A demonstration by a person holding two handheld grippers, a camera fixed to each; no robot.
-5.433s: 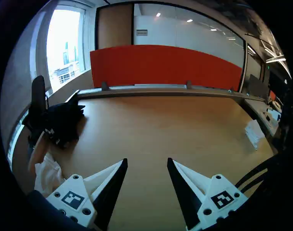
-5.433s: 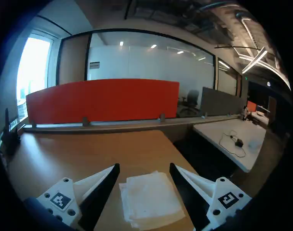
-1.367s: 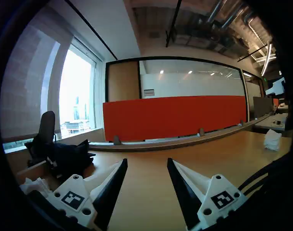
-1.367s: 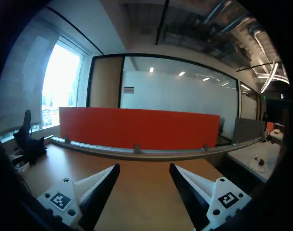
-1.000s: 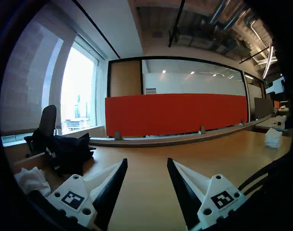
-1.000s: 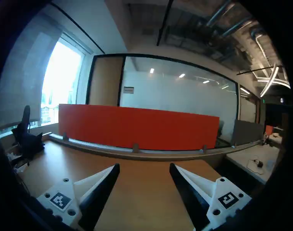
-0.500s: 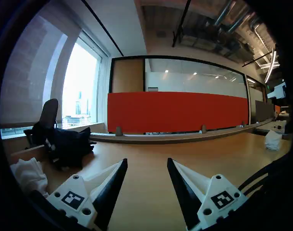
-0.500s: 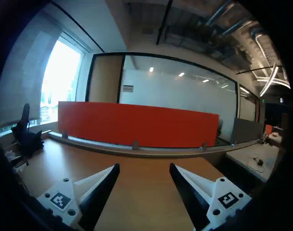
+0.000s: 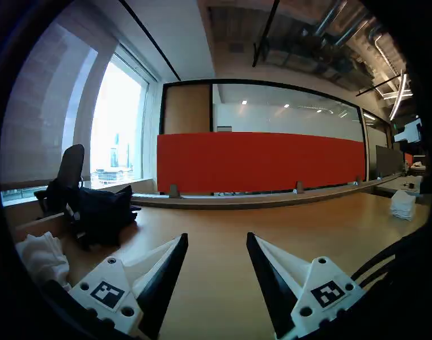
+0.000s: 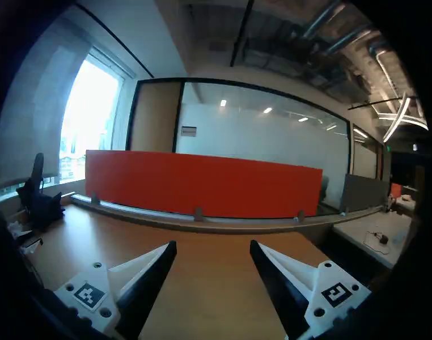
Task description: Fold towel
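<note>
Well left of the gaping, empty left tongs (image 9: 216, 235), a crumpled towel (image 9: 43, 258); right tongs (image 10: 213, 242) likewise

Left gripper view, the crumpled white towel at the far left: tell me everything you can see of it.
The crumpled white towel is a loose, unfolded heap of soft, creased fabric at the left end of the wooden desk. It sits beside the black bag, nearer the camera; whether they touch is unclear. Its lower edge is hidden behind the left gripper, whose open fingers point past it without touching it.
</note>
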